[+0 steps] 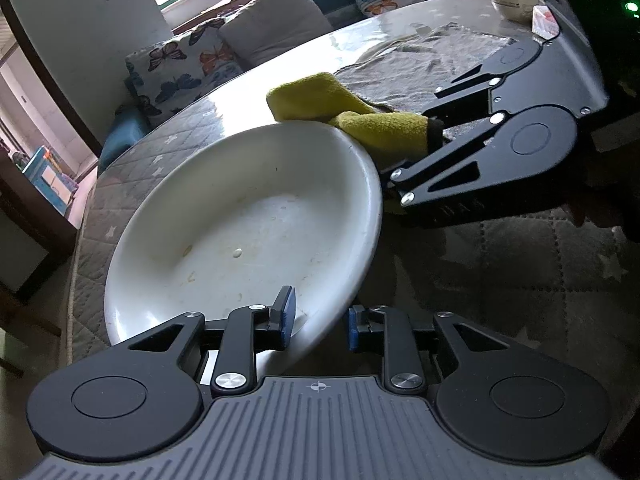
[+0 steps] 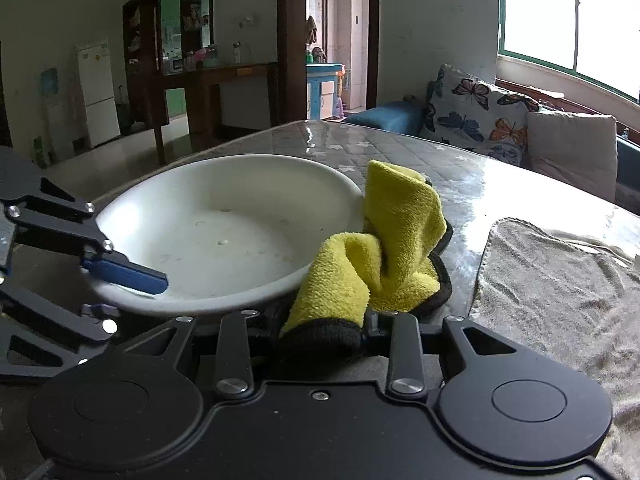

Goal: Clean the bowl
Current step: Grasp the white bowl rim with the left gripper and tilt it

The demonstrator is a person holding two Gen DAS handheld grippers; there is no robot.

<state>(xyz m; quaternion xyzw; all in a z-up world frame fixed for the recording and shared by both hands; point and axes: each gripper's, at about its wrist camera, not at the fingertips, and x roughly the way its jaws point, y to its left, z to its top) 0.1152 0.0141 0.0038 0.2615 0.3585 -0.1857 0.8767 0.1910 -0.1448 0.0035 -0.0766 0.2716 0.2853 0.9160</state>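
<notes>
The left gripper [image 1: 322, 322] pinches the white bowl [image 1: 248, 220] by its near rim, tilted above the counter [image 2: 400, 148]. The right gripper [image 2: 326, 326] is clamped on a yellow cloth [image 2: 384, 248] touching the far rim. A hard wipe could lever the bowl from that thin pinch.

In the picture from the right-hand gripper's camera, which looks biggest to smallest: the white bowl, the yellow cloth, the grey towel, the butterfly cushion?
1. White bowl.
2. Grey towel, though the frame edge cuts it off, so it may really be larger.
3. Yellow cloth, which is close to the camera.
4. Butterfly cushion, which is farther away, so its true size is unsure.
</notes>
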